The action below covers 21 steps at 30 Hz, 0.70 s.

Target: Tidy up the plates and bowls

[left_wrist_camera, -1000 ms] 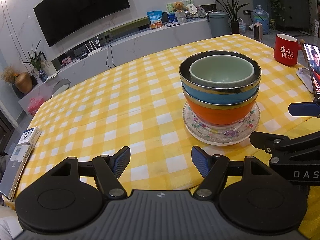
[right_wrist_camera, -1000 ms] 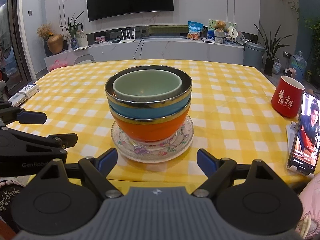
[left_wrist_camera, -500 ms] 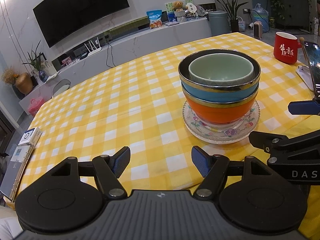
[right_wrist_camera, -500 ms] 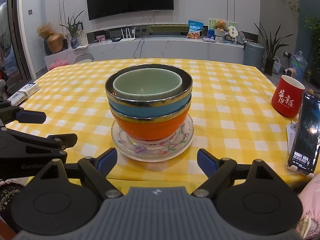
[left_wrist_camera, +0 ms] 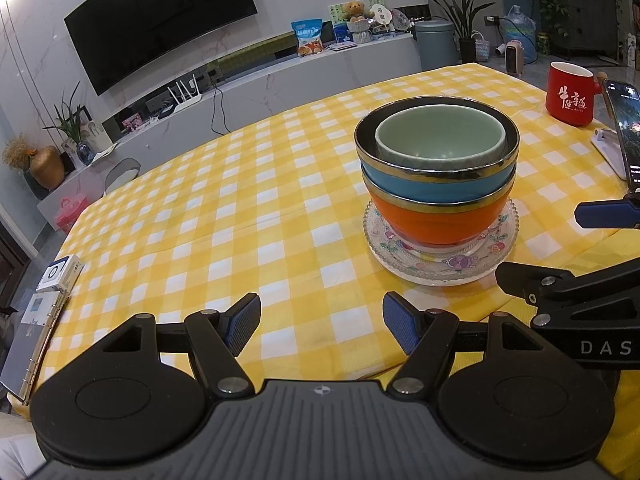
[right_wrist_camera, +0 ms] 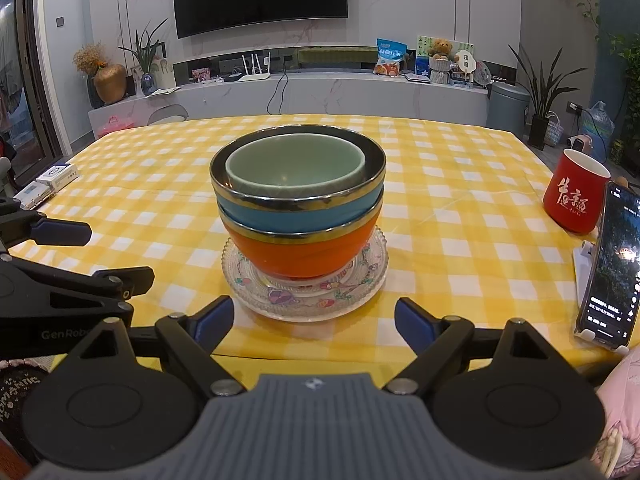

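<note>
A stack stands on the yellow checked table: a clear flowered glass plate (right_wrist_camera: 304, 298) (left_wrist_camera: 440, 268), an orange bowl (right_wrist_camera: 300, 254) (left_wrist_camera: 436, 224), a blue bowl (right_wrist_camera: 296, 216) (left_wrist_camera: 432, 188) and a small pale green bowl (right_wrist_camera: 294, 170) (left_wrist_camera: 440, 138) nested on top. My right gripper (right_wrist_camera: 314, 324) is open and empty, just in front of the plate. My left gripper (left_wrist_camera: 322, 326) is open and empty, to the near left of the stack. Each gripper shows at the edge of the other's view.
A red mug (right_wrist_camera: 574, 196) (left_wrist_camera: 570, 94) stands to the right of the stack. A phone on a white stand (right_wrist_camera: 610, 268) (left_wrist_camera: 626, 128) is at the right edge. Small boxes and a binder (left_wrist_camera: 44, 292) lie at the table's left edge.
Both grippers stay open and nearly still. The phone screen has changed from a bright picture to a dark one.
</note>
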Each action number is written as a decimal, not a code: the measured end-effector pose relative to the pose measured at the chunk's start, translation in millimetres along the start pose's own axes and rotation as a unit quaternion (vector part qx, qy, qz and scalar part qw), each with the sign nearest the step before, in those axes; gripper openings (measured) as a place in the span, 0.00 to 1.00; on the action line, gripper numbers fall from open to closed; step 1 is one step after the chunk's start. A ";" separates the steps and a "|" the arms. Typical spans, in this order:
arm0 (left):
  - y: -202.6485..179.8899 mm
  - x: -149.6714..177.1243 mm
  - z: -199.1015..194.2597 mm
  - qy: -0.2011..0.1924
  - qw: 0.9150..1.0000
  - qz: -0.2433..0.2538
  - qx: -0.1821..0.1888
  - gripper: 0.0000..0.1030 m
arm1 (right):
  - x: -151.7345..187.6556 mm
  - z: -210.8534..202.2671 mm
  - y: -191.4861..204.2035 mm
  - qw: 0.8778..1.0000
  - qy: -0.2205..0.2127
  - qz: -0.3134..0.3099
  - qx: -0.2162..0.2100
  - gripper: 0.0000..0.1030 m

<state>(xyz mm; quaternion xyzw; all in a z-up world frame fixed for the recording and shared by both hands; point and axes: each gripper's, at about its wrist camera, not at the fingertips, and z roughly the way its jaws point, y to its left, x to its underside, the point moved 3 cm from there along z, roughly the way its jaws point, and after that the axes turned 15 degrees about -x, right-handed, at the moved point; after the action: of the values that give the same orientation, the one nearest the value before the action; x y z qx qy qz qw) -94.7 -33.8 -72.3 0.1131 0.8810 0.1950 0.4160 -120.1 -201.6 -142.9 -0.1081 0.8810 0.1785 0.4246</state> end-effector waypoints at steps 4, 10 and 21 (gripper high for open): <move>0.0 0.1 -0.1 0.000 1.000 0.000 0.000 0.80 | 0.0 0.0 -0.1 1.000 0.000 0.000 0.000 0.84; 0.1 -0.1 -0.2 0.000 1.000 0.000 0.000 0.80 | -0.1 -0.1 0.0 1.000 0.001 0.000 0.000 0.84; 0.8 0.0 -0.2 0.000 1.000 0.000 0.000 0.80 | 1.0 1.2 0.3 1.000 0.001 0.002 -0.001 0.84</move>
<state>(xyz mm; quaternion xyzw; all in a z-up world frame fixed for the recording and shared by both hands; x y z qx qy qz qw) -94.9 -33.1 -71.9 0.1128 0.8811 0.1952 0.4158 -119.9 -200.9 -144.4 -0.1074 0.8816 0.1800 0.4230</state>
